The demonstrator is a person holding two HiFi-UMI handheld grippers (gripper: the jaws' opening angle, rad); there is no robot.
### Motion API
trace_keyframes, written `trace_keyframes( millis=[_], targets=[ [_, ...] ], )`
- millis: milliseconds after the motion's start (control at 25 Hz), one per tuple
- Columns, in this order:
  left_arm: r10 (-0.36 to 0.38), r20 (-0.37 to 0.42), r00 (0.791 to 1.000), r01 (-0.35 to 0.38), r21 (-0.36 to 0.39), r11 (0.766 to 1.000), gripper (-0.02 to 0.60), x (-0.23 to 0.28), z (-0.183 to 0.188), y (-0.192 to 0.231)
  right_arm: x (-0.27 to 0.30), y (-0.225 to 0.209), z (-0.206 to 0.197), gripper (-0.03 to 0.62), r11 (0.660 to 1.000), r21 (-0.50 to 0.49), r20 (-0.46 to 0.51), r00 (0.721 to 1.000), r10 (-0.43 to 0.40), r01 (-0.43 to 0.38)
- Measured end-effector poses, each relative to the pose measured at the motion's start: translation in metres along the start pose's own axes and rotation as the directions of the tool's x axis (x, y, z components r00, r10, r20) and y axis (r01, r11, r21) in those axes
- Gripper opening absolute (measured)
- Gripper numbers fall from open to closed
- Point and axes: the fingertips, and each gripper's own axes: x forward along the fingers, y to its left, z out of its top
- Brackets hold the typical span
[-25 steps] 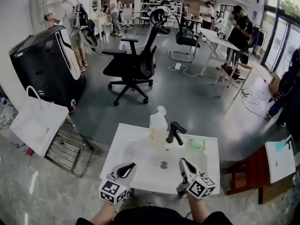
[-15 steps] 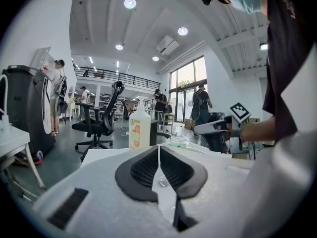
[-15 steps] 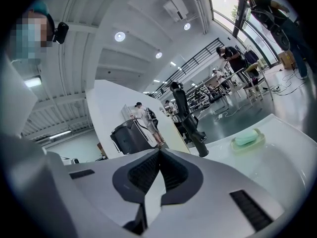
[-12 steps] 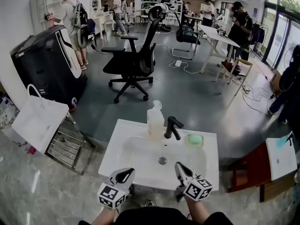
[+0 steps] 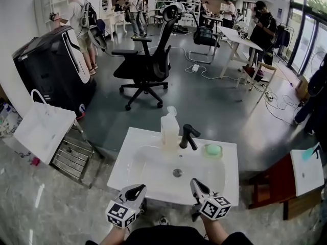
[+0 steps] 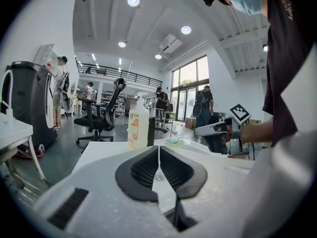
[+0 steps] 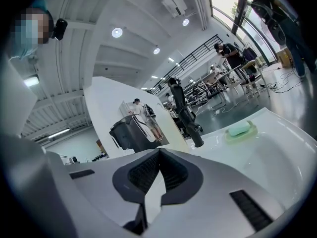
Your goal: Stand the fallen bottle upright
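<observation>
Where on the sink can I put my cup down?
The flat left rim, from the bottle down to the front corner, is bare. So is the narrow right rim below the soap. The back ledge is crowded: bottle, faucet, soap side by side.

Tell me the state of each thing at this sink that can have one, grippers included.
bottle: upright on the sink ledge, left of the faucet.
faucet: no water seen running.
soap: lying in its dish.
left gripper: shut, empty.
right gripper: shut, empty.
</observation>
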Motion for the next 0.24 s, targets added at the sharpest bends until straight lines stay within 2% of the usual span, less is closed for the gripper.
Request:
trace_keyframes(
  millis=[240],
  targets=[
    [0.005, -0.003, 1.0, -0.005, -0.013, 1.0, 0.026, -0.0045, -0.0044, 0.0008, -0.0015, -0.0018, -0.0055, 0.003, 1.0, 0.001, -0.013, 1.0, -0.009, 0.009]
  ],
)
